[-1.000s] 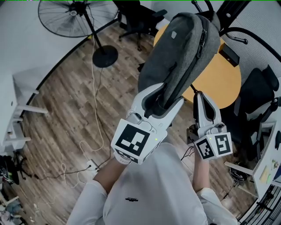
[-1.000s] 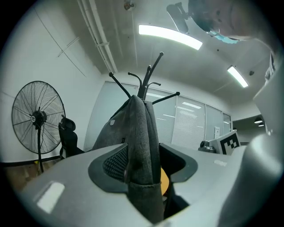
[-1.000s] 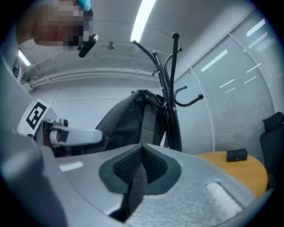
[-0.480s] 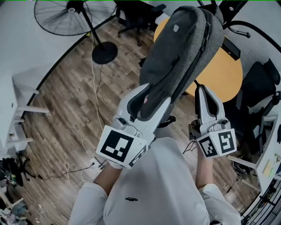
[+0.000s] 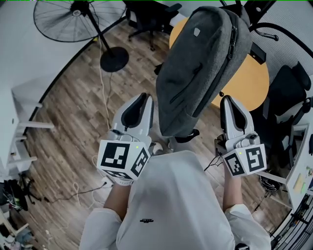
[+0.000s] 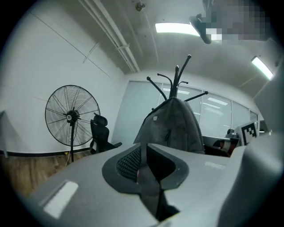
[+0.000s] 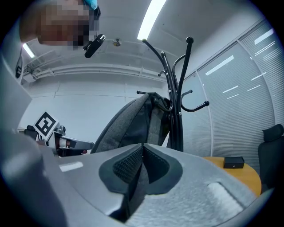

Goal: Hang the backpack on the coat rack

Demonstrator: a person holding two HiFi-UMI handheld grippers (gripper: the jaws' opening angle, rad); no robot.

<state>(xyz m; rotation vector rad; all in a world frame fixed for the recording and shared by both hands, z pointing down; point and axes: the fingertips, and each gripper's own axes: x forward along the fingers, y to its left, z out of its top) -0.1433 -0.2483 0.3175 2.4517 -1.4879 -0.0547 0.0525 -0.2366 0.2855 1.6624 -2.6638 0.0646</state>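
The grey backpack [image 5: 203, 63] hangs from the black coat rack [image 6: 176, 75], its strap over a hook in the right gripper view [image 7: 164, 104]. My left gripper [image 5: 139, 97] is off the bag, just left of its bottom edge. Its jaws are closing, nearly together, with nothing between them. My right gripper [image 5: 230, 100] is shut and empty, close to the bag's lower right side without touching it. From the left gripper view the backpack [image 6: 173, 126] stands ahead under the rack's hooks.
A standing fan [image 5: 73, 14] with a round base [image 5: 114, 61] is at the far left, with cables [image 5: 105, 112] trailing over the wood floor. A round yellow table [image 5: 244, 88] sits behind the bag. Office chairs [image 5: 288, 107] stand at the right and back.
My left gripper let go of the backpack's lower end, drew back and to the left, and its jaws came together. The bag now hangs free. The right gripper hardly moved.
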